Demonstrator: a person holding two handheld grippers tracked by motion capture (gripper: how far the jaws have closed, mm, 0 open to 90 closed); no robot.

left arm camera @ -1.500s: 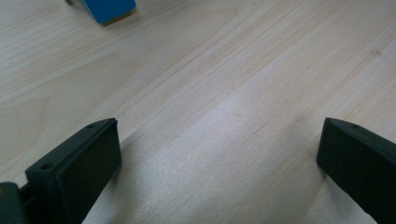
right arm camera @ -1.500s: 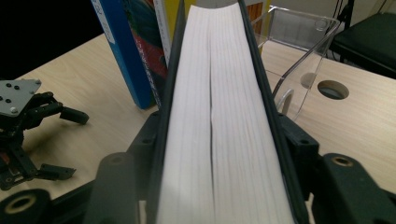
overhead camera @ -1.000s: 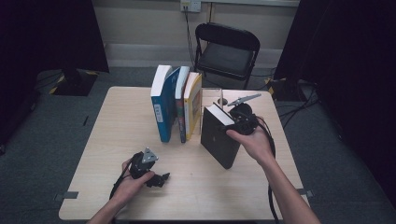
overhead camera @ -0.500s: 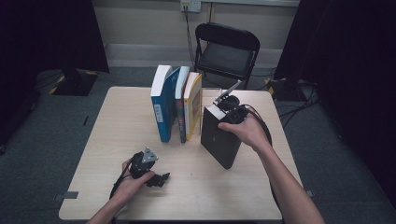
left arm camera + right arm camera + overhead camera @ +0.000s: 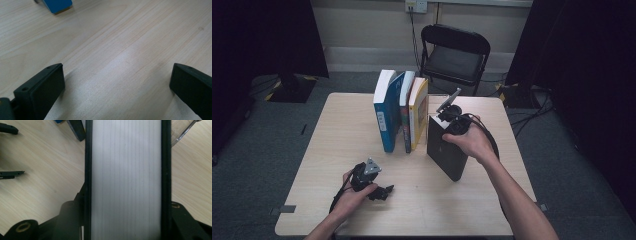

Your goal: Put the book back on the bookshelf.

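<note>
Hardcover stock, by the look of it: the black book [image 5: 446,150] stands upright on the table [image 5: 337,130], just right of the row of three standing books [image 5: 401,117] and apart from them, and I judge it stiff, fairly heavy and smooth on its covers. From my right gripper view its white page edge [image 5: 126,180] runs straight up between my two jaws, one black cover against each. My right gripper [image 5: 452,120] has just been closing from above onto the top edge, book between the jaws, and seems to hold it. Gripping across both boards near the middle of the top should keep it from tipping or slipping. My left gripper [image 5: 379,191] rests low on the table near me, jaws spread wide over bare wood.
</note>
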